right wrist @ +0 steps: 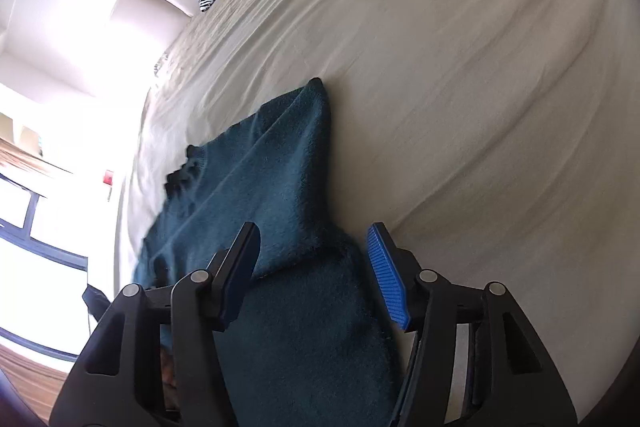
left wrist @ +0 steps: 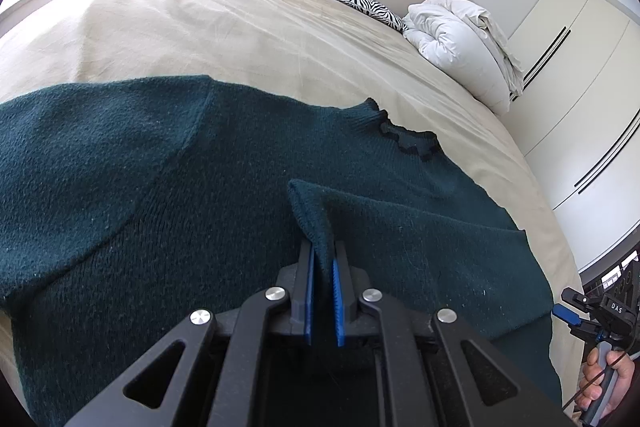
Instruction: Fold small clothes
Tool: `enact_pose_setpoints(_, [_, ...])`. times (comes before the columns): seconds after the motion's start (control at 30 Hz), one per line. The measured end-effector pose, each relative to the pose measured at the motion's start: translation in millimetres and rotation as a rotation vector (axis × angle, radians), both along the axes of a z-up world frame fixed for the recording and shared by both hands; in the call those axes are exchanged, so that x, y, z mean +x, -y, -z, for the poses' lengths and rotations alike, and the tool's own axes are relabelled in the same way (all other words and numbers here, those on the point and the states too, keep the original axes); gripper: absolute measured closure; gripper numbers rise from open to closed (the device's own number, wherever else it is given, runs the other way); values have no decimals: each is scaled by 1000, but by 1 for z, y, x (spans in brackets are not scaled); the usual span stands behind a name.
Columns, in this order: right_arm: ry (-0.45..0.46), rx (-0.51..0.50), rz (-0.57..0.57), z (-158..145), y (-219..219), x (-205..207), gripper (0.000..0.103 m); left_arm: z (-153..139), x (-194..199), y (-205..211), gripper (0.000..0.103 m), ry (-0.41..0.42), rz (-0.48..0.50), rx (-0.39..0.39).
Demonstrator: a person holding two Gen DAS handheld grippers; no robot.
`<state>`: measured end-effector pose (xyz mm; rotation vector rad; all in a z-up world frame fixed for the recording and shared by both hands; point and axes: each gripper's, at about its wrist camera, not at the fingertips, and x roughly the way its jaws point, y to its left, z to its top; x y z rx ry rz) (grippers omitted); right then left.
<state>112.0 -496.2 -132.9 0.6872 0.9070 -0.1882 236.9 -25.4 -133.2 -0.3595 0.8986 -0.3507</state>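
1. The sweater (left wrist: pixel 120 187) is dark teal knit wool, fuzzy and matt, with a frilled collar toward 1 o'clock
2. The bed sheet (left wrist: pixel 220 27) is beige woven cloth, matt and creased
3. The left gripper (left wrist: pixel 323 259) is matt black plastic with ribbed blue pads and bright metal pins
4. The duvet (left wrist: pixel 452 35) at 2 o'clock is soft white cloth
5. The wardrobe (left wrist: pixel 572 67) looks smooth and glossy

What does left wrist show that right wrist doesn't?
Left wrist only: left gripper shut on a raised fold of the sweater, the wardrobe, and the right gripper seen from outside in a hand. Right wrist only: right gripper's jaws open over the sweater's edge, pads clear of it, plus a window. Both: sweater, bed, zebra pillow, white duvet.
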Motion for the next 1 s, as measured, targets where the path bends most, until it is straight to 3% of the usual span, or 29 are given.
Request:
enact_pose_setpoints(0.07, [-13, 16, -66, 3, -6, 10, 51, 1, 1, 0, 93, -1, -1, -1])
enact_pose_setpoints(0.13, [-47, -27, -99, 8, -5, 16, 59, 0, 0, 1, 93, -1, -1, 0])
enact_pose_setpoints(0.27, [-92, -83, -128, 21, -11, 30, 88, 1, 1, 1, 93, -10, 2, -1])
enact_pose_setpoints(0.3, [-89, -87, -126, 20, -11, 29, 90, 0, 2, 1, 92, -14, 4, 4])
enact_pose_setpoints(0.47, [-98, -123, -107, 19, -6, 28, 95, -5, -2, 8, 93, -14, 18, 34])
enact_pose_setpoints(0.8, [-32, -49, -75, 45, 13, 22, 96, 5, 2, 1, 90, -12, 17, 7])
enact_pose_setpoints(1.0, [-44, -112, -49, 17, 3, 15, 89, 8, 2, -6, 90, -9, 15, -27])
